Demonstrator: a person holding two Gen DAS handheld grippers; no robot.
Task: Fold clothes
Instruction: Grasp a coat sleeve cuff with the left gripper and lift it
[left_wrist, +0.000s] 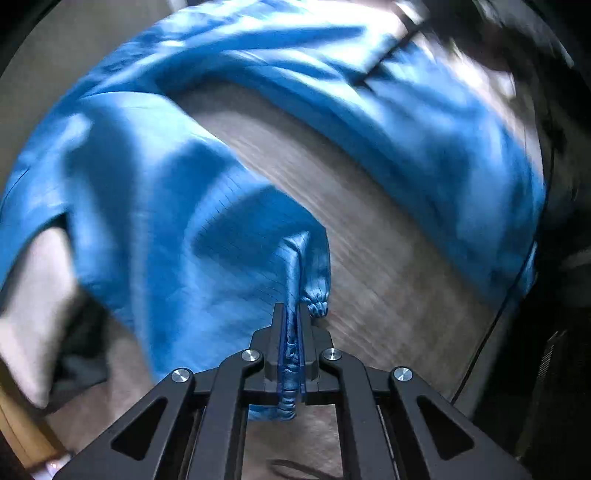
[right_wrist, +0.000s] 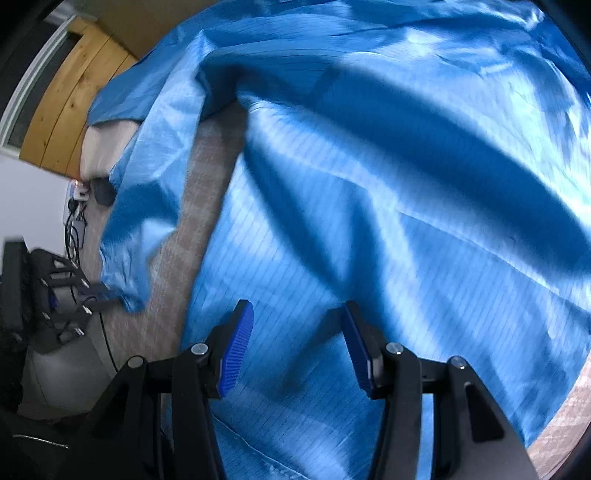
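A shiny blue garment (left_wrist: 155, 206) with thin dark stripes lies spread over a grey-brown woven surface (left_wrist: 354, 229). My left gripper (left_wrist: 292, 314) is shut on a bunched sleeve cuff of the garment (left_wrist: 295, 362) and holds it off the surface. In the right wrist view the garment (right_wrist: 388, 206) fills most of the frame. My right gripper (right_wrist: 297, 317) is open and empty, just above the cloth. The left gripper (right_wrist: 74, 291) shows at the far left of that view, holding the sleeve end (right_wrist: 125, 258).
A white pillow (left_wrist: 37, 306) lies at the left edge. A wooden headboard (right_wrist: 70, 103) and a white wall with a socket and cables (right_wrist: 75, 206) stand at the left. A dark cable (left_wrist: 491, 325) runs along the right side.
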